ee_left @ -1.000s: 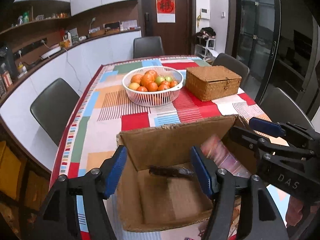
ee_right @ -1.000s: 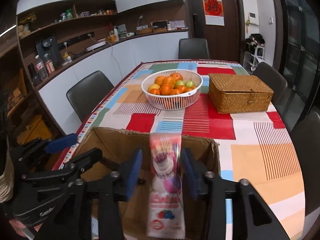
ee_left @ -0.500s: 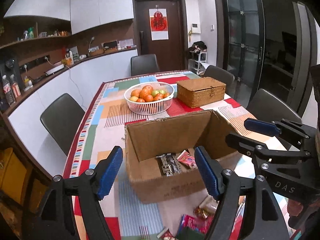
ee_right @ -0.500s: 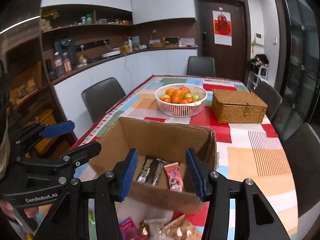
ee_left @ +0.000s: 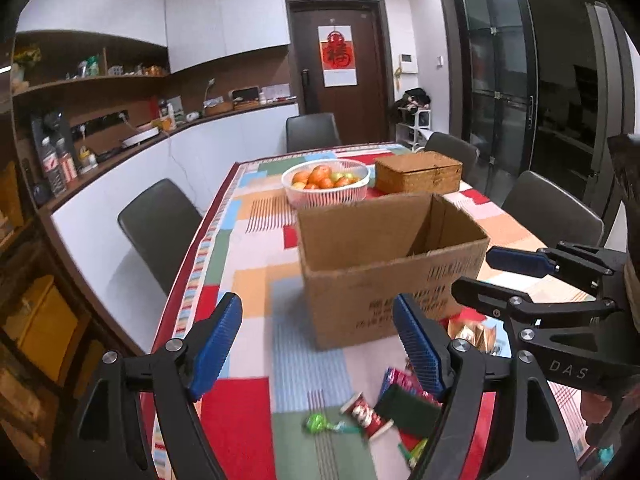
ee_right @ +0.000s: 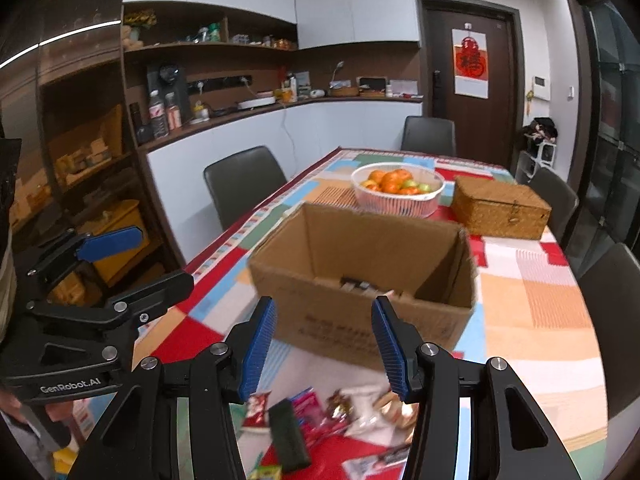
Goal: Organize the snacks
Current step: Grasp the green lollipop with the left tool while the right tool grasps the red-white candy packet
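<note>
Our left gripper [ee_left: 318, 344] with ribbed blue fingers just spreading, nothing between them, our right gripper [ee_right: 324, 346] parted and empty, crinkly bright snack packets [ee_right: 320, 408] scattered on the patchwork-clothed bench [ee_left: 256, 264], open corrugated cardboard box [ee_right: 360, 272] just beyond, white fruit basket [ee_right: 398, 190] and woven box [ee_right: 500, 208] farther back.

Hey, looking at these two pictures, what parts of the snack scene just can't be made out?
- Cardboard box contents: left view, hidden by its front wall.
- Same contents, right view: only a sliver over the rim, blurred.
- Loose snacks: motion-blurred, labels unreadable.
- Snack pile: partly behind the left tool's finger.
</note>
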`<control>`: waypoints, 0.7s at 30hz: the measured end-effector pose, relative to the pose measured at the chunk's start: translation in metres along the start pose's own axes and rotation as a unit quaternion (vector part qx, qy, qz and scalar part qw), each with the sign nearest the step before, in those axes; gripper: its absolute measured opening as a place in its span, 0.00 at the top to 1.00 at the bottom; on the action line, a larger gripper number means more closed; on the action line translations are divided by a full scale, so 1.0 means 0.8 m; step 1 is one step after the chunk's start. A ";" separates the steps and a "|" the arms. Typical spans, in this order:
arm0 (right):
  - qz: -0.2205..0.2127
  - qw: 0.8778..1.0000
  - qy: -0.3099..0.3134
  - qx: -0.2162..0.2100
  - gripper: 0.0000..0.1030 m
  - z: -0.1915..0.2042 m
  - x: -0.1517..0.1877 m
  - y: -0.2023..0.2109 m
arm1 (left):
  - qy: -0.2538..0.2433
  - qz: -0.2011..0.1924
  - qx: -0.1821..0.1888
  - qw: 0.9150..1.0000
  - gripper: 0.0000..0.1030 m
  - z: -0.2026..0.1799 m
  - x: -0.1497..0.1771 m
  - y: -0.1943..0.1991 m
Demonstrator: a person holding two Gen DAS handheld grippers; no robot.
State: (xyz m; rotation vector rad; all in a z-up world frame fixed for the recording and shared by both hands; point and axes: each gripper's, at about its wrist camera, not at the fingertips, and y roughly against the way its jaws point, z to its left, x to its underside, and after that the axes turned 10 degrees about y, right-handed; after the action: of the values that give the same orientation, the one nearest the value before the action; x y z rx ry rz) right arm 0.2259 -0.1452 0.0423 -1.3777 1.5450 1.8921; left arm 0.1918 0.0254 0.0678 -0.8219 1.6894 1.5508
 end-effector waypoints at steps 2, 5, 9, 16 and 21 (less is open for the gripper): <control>0.010 1.000 0.003 -0.010 0.51 0.010 0.008 -0.004 | 0.004 0.006 -0.006 1.000 0.25 0.008 0.011 0.003; 0.029 0.999 0.007 -0.020 0.51 0.023 0.021 -0.011 | 0.010 0.018 -0.013 1.000 0.25 0.019 0.030 0.005; 0.057 0.997 0.011 -0.045 0.51 0.038 0.037 -0.025 | 0.020 0.044 -0.018 0.999 0.25 0.034 0.056 -0.001; 0.099 0.992 0.027 -0.076 0.51 0.070 0.058 -0.056 | 0.014 0.083 -0.007 0.996 0.25 0.057 0.093 -0.024; 0.133 0.986 0.038 -0.092 0.51 0.087 0.078 -0.085 | -0.006 0.113 0.013 0.993 0.32 0.065 0.117 -0.054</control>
State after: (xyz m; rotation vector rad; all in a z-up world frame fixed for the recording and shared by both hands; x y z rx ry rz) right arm 0.2152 -0.0781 -0.0514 -1.3924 1.6998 2.2122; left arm 0.1784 0.0737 -0.0363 -0.6240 1.8423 1.6748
